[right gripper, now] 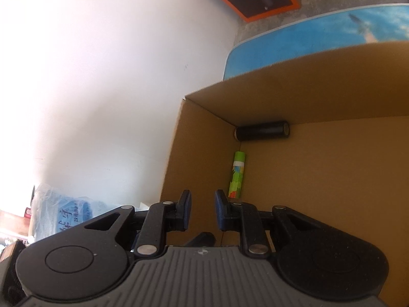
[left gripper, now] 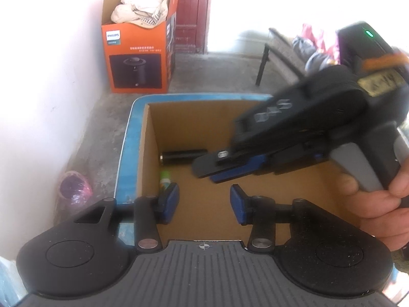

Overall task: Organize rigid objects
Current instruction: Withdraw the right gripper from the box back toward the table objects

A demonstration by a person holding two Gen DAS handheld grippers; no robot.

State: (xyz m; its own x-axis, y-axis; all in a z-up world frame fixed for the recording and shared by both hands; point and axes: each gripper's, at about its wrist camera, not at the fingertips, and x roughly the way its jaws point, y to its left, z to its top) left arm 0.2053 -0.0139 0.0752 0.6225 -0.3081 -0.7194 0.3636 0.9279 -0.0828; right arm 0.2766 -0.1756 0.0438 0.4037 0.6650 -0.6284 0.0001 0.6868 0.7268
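The left gripper (left gripper: 204, 202) sits closest, its blue-padded fingers spread wide with nothing between them, hovering over the near edge of an open cardboard box (left gripper: 150, 138). From the right, the right gripper (left gripper: 219, 168) reaches down into the box at a slant, held by a bare hand (left gripper: 378, 199) around its grey handle. In its own view, the right gripper (right gripper: 203, 209) shows a narrow gap between its fingers and grips nothing.

On the box floor, a black cylinder (right gripper: 262, 130) lies on its side against the far wall, in the left corner. A green patterned tube (right gripper: 237, 175) lies along the left wall, just beside it but apart.

The box rests on a counter with a blue printed top (right gripper: 306, 35). Beyond it are a grey concrete floor (left gripper: 217, 74), a white wall (left gripper: 51, 76), an orange carton (left gripper: 138, 58) stuffed with pale cloth, a dark red door (left gripper: 191, 12) and a dark bench (left gripper: 283, 51).
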